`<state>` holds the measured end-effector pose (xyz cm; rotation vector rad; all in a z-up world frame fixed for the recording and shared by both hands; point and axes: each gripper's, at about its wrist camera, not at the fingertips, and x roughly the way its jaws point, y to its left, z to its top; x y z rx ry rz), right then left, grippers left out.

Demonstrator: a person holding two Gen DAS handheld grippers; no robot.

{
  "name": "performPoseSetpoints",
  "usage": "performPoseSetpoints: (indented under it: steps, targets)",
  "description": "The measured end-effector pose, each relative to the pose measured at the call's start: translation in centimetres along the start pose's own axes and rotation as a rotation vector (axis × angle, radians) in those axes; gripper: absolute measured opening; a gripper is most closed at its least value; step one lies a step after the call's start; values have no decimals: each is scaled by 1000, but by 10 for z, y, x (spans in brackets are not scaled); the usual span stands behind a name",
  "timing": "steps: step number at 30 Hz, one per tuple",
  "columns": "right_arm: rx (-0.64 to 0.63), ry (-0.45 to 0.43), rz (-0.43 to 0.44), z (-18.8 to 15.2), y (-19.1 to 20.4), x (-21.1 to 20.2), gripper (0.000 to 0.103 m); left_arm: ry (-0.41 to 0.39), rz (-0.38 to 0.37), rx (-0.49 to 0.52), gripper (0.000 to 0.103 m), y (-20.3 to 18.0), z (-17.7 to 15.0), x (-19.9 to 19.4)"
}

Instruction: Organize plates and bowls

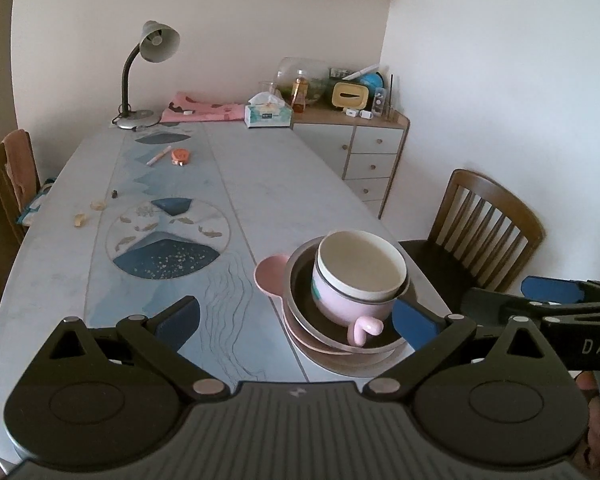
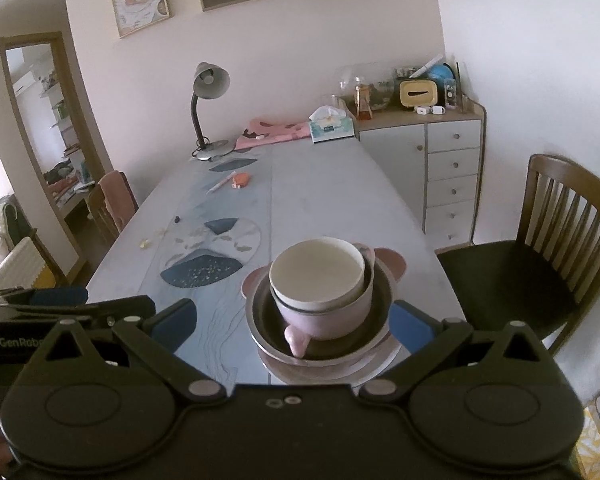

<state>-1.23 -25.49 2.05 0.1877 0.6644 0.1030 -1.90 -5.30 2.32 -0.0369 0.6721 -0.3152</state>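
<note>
A stack of dishes stands near the table's front right corner. A cream bowl (image 1: 360, 260) sits in a pink handled bowl (image 1: 340, 308), inside a steel bowl (image 1: 300, 276), on a pink eared plate (image 1: 270, 274). The stack also shows in the right wrist view, with the cream bowl (image 2: 316, 270) on top. My left gripper (image 1: 296, 318) is open, its right finger beside the stack. My right gripper (image 2: 294, 322) is open, its fingers on either side of the stack's near edge. Neither holds anything.
The grey patterned table (image 1: 260, 184) carries a desk lamp (image 1: 140, 76), a tissue box (image 1: 268, 114), a pen and an orange tape (image 1: 180, 155). A wooden chair (image 1: 484, 228) stands to the right, a drawer cabinet (image 1: 372, 156) behind it. Small scraps lie on the table's left side.
</note>
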Motion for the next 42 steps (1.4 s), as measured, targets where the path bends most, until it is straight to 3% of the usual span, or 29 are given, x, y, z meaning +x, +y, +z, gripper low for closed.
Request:
performPoseSetpoints:
  steps: [14, 42]
  targets:
    - [-31, 26, 100, 12, -22, 7, 103, -16, 25, -47, 103, -18, 9, 2]
    - [-25, 51, 135, 9, -42, 3, 103, -14, 69, -61, 103, -41, 8, 5]
